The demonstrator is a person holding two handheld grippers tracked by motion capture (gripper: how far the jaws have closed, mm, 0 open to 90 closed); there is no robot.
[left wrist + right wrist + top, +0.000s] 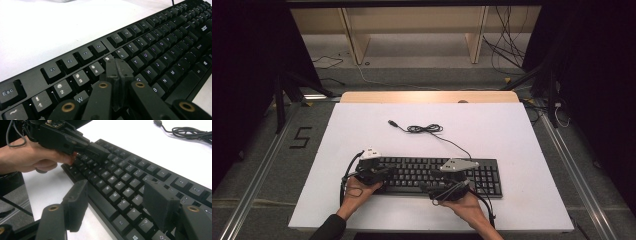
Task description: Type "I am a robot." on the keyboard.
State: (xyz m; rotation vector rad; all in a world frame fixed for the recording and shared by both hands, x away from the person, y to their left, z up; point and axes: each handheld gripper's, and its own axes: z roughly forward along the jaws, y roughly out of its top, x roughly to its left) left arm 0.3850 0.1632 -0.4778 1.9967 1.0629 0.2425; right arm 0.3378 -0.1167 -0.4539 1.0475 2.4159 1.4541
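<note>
Two grippers over one black keyboard (pixel 439 175), near the front edge of the white table (pixel 512 135). Left gripper (pixel 117 68): jaws clenched together with nothing between, tips down on the upper letter rows, near the R and T keys, apparently touching the keycaps. Right gripper (pixel 117 202): jaws released and wide apart, hovering above the right half of the letter block, the lower key rows visible in the gap, no contact to see. Probably a step of key pressing, with the closed left tip as one finger. Next move, as a judgement: straight short push on a single key, without sliding to the neighbours. Farther back, the keyboard cable (pixel 427 129), coiled loosely, plug free on the table.
</note>
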